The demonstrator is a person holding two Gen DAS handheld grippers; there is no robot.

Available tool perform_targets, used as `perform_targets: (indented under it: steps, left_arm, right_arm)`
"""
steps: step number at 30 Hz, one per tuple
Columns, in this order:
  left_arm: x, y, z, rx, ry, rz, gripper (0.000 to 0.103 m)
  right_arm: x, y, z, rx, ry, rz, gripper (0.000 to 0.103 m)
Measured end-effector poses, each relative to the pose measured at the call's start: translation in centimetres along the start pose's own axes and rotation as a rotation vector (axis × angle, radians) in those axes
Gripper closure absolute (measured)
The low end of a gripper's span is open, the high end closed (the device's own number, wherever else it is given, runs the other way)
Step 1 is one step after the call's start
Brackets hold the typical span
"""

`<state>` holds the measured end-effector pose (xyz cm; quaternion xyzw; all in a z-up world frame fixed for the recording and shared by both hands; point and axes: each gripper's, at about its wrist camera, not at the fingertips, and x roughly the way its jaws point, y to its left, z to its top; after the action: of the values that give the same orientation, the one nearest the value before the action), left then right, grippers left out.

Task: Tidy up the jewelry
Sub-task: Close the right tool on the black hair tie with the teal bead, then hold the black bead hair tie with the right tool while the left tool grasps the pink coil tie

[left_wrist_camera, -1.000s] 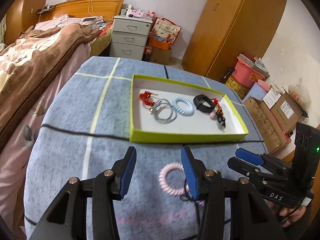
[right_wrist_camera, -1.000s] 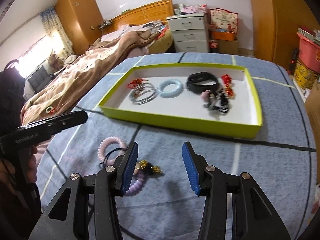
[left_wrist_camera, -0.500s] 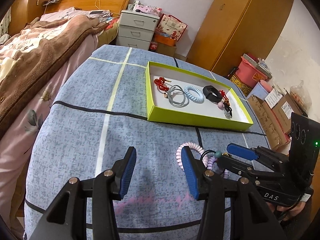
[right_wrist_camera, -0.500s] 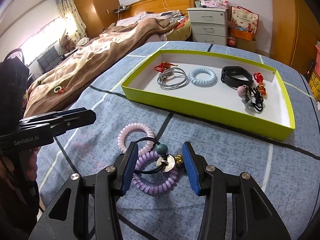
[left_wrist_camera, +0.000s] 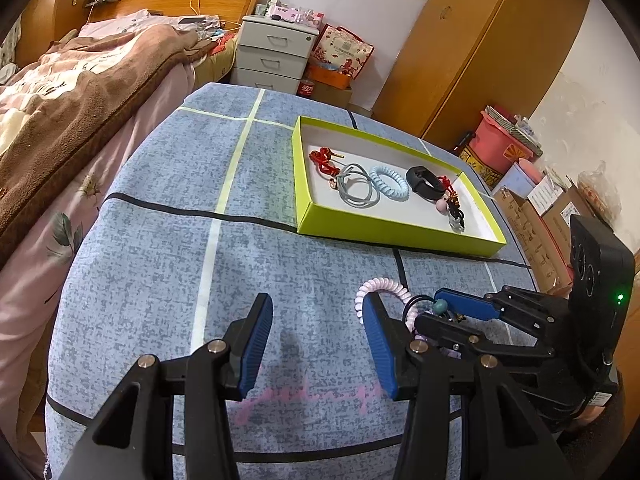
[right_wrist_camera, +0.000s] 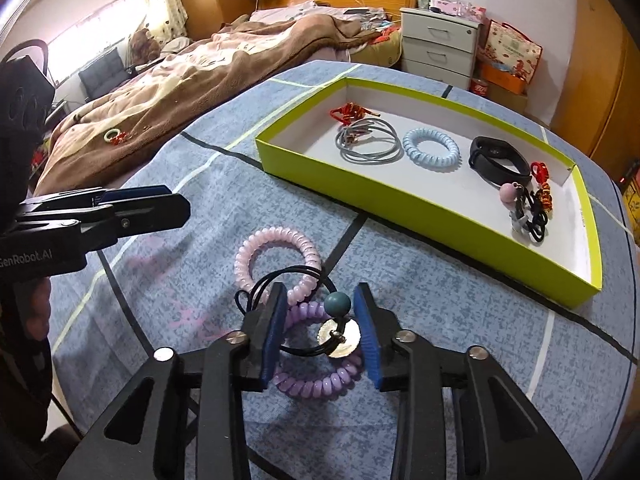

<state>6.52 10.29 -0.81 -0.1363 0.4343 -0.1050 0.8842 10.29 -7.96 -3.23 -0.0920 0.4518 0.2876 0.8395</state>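
A lime-green tray [right_wrist_camera: 420, 204] [left_wrist_camera: 384, 234] on the blue cloth holds several pieces: red charm, grey cords, light-blue coil, black band, black ties. On the cloth in front lie a pink coil band [right_wrist_camera: 276, 260] [left_wrist_camera: 380, 286], a purple coil band [right_wrist_camera: 320, 376], and a black hair tie with a teal bead [right_wrist_camera: 337, 304] and a silver disc. My right gripper [right_wrist_camera: 320, 320] is open, its jaws narrowed around the bead and disc, over the purple coil. My left gripper [left_wrist_camera: 316, 340] is open and empty, left of the pile.
A bed with a brown blanket [right_wrist_camera: 168, 92] lies left of the table. A grey drawer unit [left_wrist_camera: 276, 54] and wooden wardrobe [left_wrist_camera: 480, 52] stand behind. Boxes and a pink bucket [left_wrist_camera: 500, 144] sit at the right edge.
My right gripper has moved forward and down over the loose hair ties, and its jaws have narrowed around the bead. My left gripper has drifted left and back.
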Motion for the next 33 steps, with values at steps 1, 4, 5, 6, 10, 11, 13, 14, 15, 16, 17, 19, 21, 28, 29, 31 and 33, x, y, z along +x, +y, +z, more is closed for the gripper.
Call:
perform_targets:
  steps: [1,4,5,6,10,11,13,14,15,16,17,19,21,28,29,31,33]
  left_arm:
    - [0.1,0.0,0.0,0.0,0.003,-0.001,0.054]
    - [0.3,-0.1,-0.1,0.0,0.01,0.0,0.054]
    - [0.3,-0.1,-0.1,0.001,0.011,-0.002,0.054]
    - [0.3,-0.1,-0.1,0.002,0.011,-0.002,0.054]
    - [0.5,-0.2,-0.1,0.002,0.014,0.002,0.054]
    - [0.5,-0.2,-0.1,0.003,0.017,0.001,0.054]
    - [0.6,-0.2,-0.1,0.003,0.019,0.0,0.054]
    - [0.6,-0.3,-0.2,0.007,0.021,-0.001,0.054]
    - [0.7,-0.3,-0.2,0.007,0.024,0.001,0.054]
    - [0.8,-0.3,-0.2,0.006,0.026,0.003,0.054]
    - [0.9,-0.4,-0.1,0.008,0.028,0.001,0.054]
    - [1.3,-0.4,-0.1,0.008,0.035,-0.001,0.054]
    - [1.7,-0.6,-0.1,0.015,0.045,-0.004,0.054]
    - [3.2,-2.2,-0.1,0.068,0.076,-0.018,0.054]
    - [3.4,-2.4,-0.1,0.077,0.083,-0.016,0.054]
    - [3.9,-2.8,-0.1,0.091,0.089,0.0,0.054]
    - [4.1,-3.4,-0.1,0.118,0.081,0.03,0.054]
  right_arm:
    - [0.0,0.0,0.0,-0.001,-0.002,-0.001,0.076]
    - [-0.2,0.0,-0.1,0.003,-0.004,-0.007,0.082]
    - [-0.2,-0.1,-0.2,0.004,-0.006,-0.008,0.085]
    - [-0.3,-0.1,-0.2,0.003,-0.007,-0.011,0.089]
    - [-0.5,-0.2,-0.4,0.01,-0.016,-0.01,0.089]
    - [-0.6,-0.3,-0.4,0.019,-0.022,-0.005,0.089]
    - [-0.9,-0.6,-0.4,0.039,-0.032,0.009,0.089]
    - [-1.1,-0.9,-0.4,0.052,-0.041,0.019,0.089]
    - [-1.2,-1.2,-0.4,0.069,-0.048,0.028,0.089]
    - [-1.5,-1.5,-0.4,0.086,-0.056,0.035,0.089]
    - [-1.7,-1.7,-0.4,0.102,-0.065,0.047,0.089]
    - [-2.2,-2.2,-0.4,0.135,-0.084,0.081,0.089]
    - [-2.6,-2.5,-0.3,0.153,-0.101,0.1,0.089]
    - [-4.0,-4.0,-0.5,0.219,-0.151,0.086,0.089]
    - [-4.2,-4.2,-0.6,0.228,-0.159,0.077,0.089]
    - [-4.6,-4.7,-0.7,0.241,-0.17,0.074,0.089]
    - [-4.9,-5.1,-0.8,0.254,-0.179,0.057,0.089]
